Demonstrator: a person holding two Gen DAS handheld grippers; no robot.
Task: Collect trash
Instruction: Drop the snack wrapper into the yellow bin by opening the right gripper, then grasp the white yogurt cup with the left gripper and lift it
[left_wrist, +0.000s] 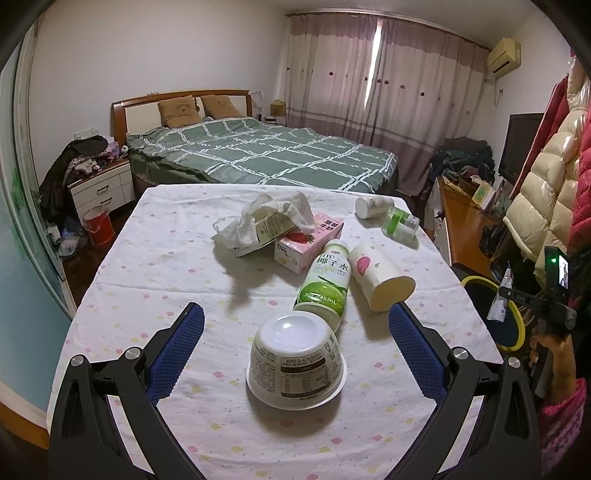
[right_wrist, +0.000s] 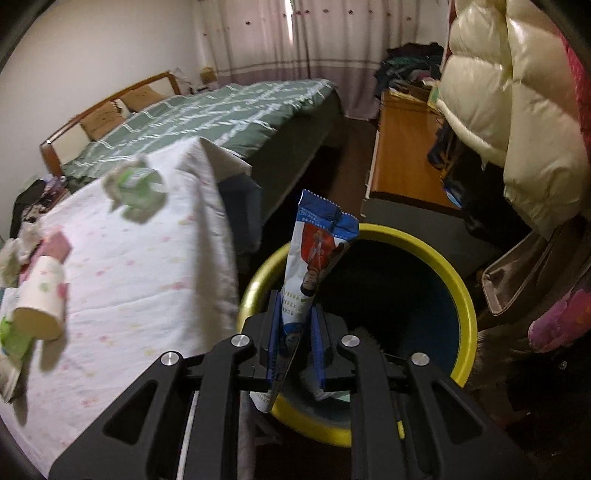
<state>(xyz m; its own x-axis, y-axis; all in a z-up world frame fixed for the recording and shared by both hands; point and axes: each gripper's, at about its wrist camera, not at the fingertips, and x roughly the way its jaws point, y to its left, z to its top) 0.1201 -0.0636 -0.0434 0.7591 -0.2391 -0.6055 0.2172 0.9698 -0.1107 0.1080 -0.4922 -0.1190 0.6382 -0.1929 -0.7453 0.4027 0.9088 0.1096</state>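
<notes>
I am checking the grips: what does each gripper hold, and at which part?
Right gripper pinches a blue snack wrapper at its lower half. Left gripper holds nothing.

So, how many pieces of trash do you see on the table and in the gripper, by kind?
Cartons: 2
Green bottle: 1
Small containers: 2
Paper cup: 1
Bowl: 1
Tissue: 1
Wrapper, in the right gripper: 1
Total: 9

On the bench (left_wrist: 147, 258): one upturned bowl (left_wrist: 297, 360), two cartons (left_wrist: 308, 242), one green bottle (left_wrist: 325, 282), one paper cup (left_wrist: 380, 275), two small jars (left_wrist: 400, 221), one crumpled tissue (left_wrist: 273, 210)
</notes>
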